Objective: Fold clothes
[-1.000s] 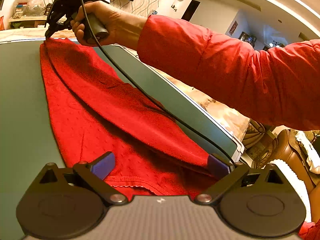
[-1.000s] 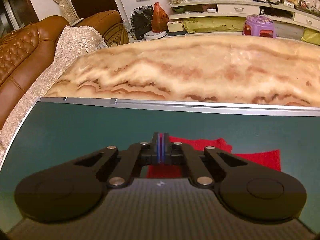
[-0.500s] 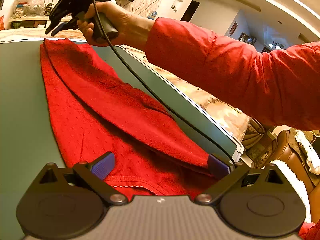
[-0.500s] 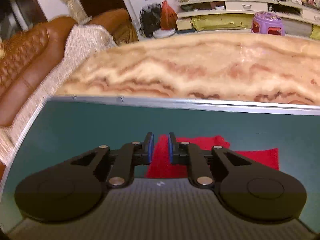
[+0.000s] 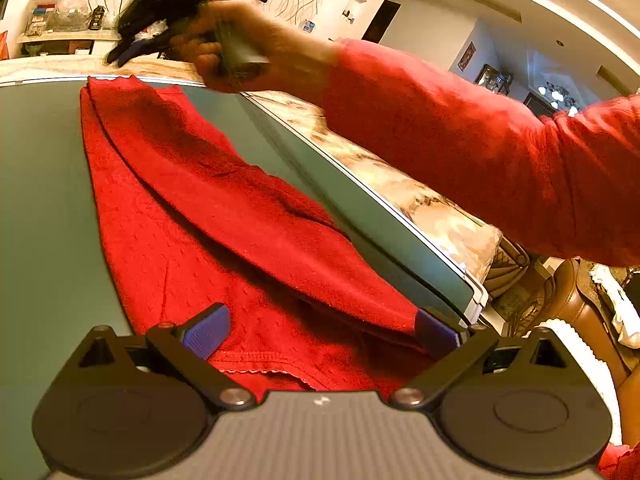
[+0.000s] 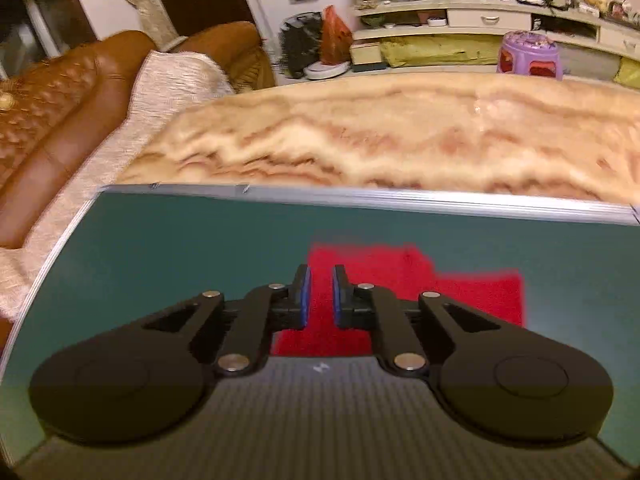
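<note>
The red garment [image 5: 208,216] lies folded lengthwise on the green bench [image 5: 40,200]. The left hand-held gripper [image 5: 320,330] hangs spread wide over its near hem. The right hand-held gripper [image 6: 320,294] (blurred) hovers above the far end, slightly parted, grasping nothing.

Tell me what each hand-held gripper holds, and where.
Nothing. The left hand-held gripper is wide open over the red garment; the right hand-held gripper is open above its far end.
</note>
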The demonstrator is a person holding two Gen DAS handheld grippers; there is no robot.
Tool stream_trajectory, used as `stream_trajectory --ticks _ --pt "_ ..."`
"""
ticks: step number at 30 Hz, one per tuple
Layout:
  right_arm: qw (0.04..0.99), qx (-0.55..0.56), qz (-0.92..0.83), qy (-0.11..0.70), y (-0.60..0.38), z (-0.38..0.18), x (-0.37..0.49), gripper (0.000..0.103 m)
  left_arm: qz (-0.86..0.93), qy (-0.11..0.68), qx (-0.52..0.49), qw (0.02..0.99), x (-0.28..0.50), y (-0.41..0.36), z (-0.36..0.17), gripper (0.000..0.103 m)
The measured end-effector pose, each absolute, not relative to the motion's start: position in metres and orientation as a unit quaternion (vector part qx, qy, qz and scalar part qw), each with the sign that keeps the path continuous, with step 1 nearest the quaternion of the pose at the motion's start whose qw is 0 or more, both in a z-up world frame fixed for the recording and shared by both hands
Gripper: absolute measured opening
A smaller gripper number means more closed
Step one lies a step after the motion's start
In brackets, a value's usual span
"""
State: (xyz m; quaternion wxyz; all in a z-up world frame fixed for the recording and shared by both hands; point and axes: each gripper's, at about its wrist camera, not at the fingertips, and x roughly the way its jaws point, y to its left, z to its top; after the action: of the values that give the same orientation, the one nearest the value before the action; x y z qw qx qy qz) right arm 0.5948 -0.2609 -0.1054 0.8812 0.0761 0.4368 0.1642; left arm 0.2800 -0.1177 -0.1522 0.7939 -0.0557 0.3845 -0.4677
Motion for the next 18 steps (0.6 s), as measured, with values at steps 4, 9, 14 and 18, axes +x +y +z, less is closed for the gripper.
stream_trajectory --ticks 4,9,14,18 --pt "0.865 0.089 0.191 0.456 -0.296 -0.104 0.528 0.023 -0.464 0.395 -0.059 0.791 0.281 -0.118 -0.150 0.102" --pt "0.846 0.118 0.194 0.482 -0.335 -0.120 0.454 0.026 -0.456 0.414 -0.068 0.785 0.282 -0.120 -0.147 0.102" --pt "0.826 0.147 0.198 0.507 -0.374 -0.136 0.381 0.026 -0.449 0.431 -0.074 0.779 0.283 -0.122 -0.143 0.102" --pt "0.817 0.160 0.212 0.511 -0.395 -0.140 0.361 0.027 -0.455 0.433 -0.048 0.777 0.273 -0.133 -0.137 0.101"
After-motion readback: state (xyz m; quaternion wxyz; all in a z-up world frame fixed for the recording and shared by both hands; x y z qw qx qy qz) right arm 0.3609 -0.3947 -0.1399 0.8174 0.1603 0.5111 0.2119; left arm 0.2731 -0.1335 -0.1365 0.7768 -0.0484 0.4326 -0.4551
